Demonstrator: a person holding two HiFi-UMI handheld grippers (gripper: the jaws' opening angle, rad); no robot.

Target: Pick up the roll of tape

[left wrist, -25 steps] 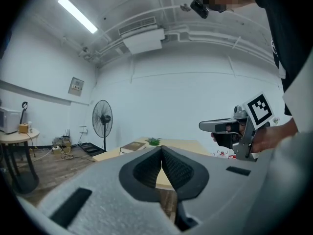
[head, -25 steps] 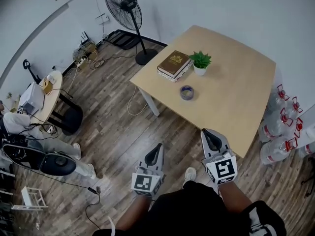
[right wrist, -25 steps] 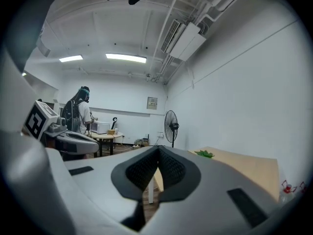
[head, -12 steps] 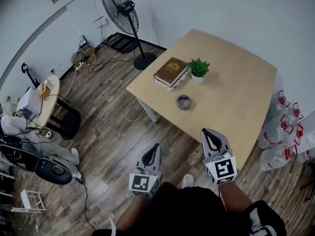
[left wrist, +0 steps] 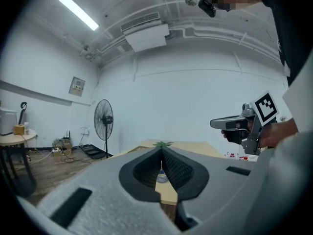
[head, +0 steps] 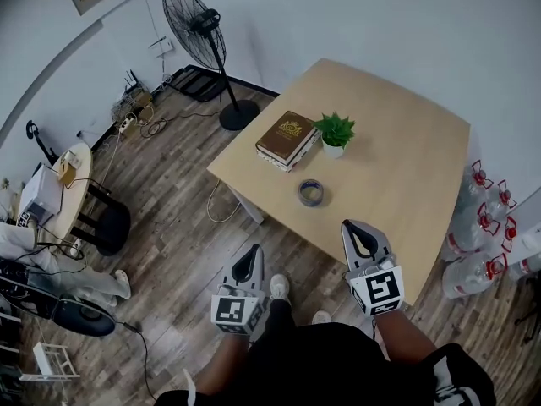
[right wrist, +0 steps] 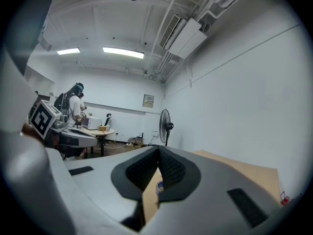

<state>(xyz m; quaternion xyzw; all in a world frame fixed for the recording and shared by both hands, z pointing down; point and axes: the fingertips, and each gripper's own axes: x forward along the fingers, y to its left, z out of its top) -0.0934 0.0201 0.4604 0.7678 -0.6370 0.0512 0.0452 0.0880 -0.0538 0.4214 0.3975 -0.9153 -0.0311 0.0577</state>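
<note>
Fingers (left wrist: 183,171) on the left gripper (left wrist: 161,152) are pressing together with nothing between them, and the right gripper (right wrist: 157,153) is showing the same: tips meeting, empty. Both are hanging short of the roll of tape (head: 310,193), which is lying flat on the table (head: 406,167) near its front edge, just in front of the book (head: 287,139) and the potted plant (head: 335,131) but touching neither.

The step in hand is looking like the approach. To do it well, one gripper, probably the right since it is nearer the table's edge, is going to need its jaws spread before arriving, then tipped downward over the roll so that one finger is dropping into the hole and the other outside the wall. Closing on that wall should be giving a firmer hold than squeezing across the whole ring, and coming from the front is keeping clear of the plant.

Pale wood is covering the tabletop, which is otherwise bare. Around it, a plank floor (head: 177,227) is running to white walls, with a standing fan (head: 196,24), a small round table (head: 76,163) and water bottles (head: 473,269) beside the table.
</note>
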